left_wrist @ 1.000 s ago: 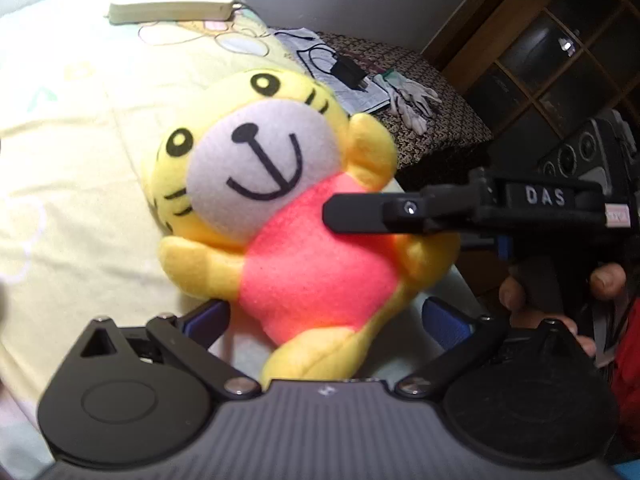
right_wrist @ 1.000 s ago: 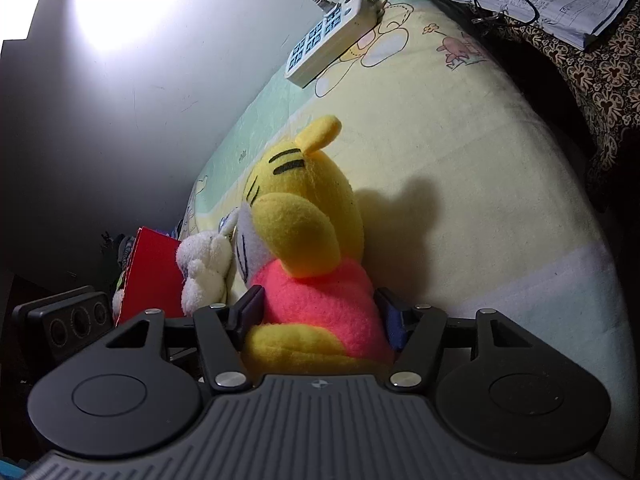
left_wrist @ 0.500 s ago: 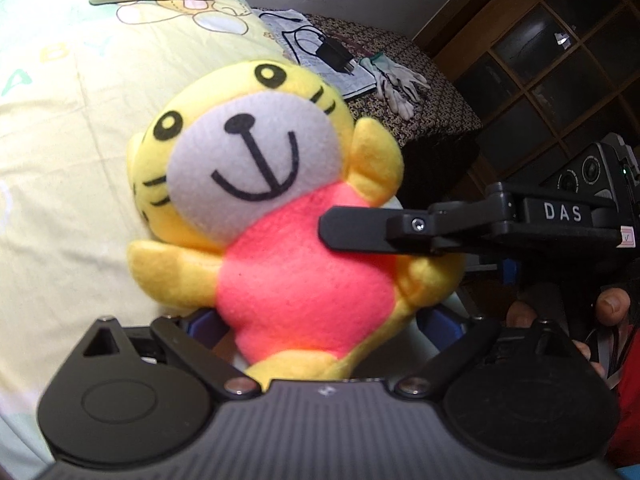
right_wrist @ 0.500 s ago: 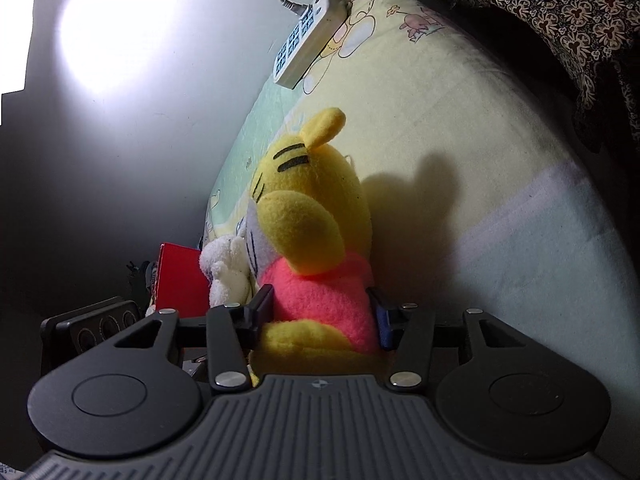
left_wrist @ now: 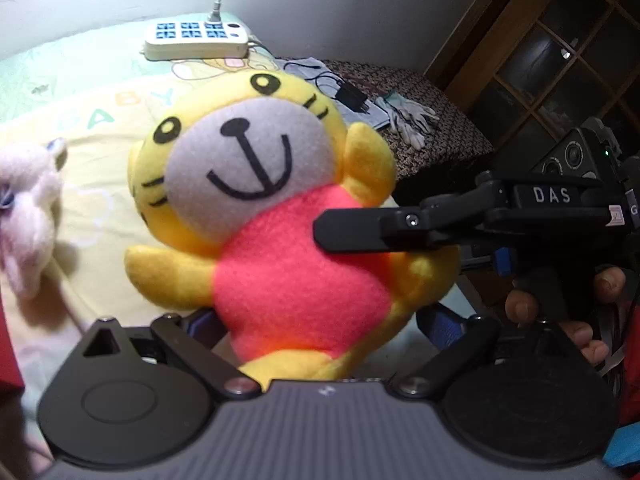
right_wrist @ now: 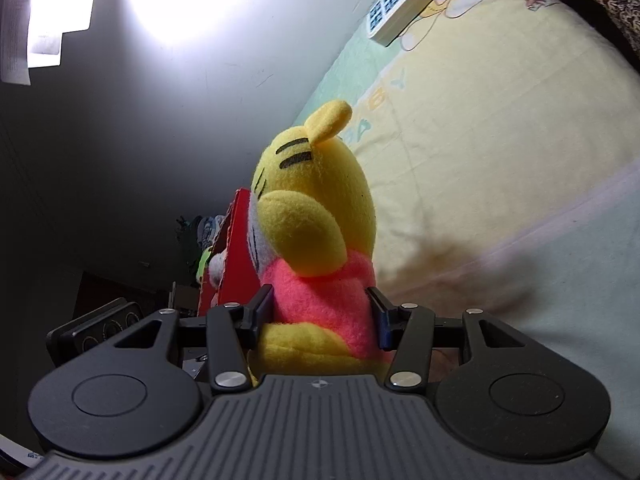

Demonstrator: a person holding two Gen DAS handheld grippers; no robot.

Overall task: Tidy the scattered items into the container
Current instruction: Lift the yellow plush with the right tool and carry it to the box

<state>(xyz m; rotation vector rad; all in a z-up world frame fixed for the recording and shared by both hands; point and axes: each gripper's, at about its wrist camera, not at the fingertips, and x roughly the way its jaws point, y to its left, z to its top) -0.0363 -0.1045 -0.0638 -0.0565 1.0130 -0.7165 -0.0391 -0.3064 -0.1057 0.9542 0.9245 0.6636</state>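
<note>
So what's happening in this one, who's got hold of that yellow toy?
A person works two handheld grippers over a bed. The right gripper is clamped on the pink body of the yellow tiger plush, its pads pressing in from both sides. The left gripper stands open around the toy's lower body, not visibly squeezing it. A white plush lies at the left, and a red container shows just behind the tiger. Nothing has gone in yet.

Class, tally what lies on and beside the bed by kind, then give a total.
Soft toys: 2, the yellow tiger plush and the white plush
Power strips: 1
Chargers with cable: 1
Pairs of gloves: 1
Red boxes: 1
Total: 6
</note>
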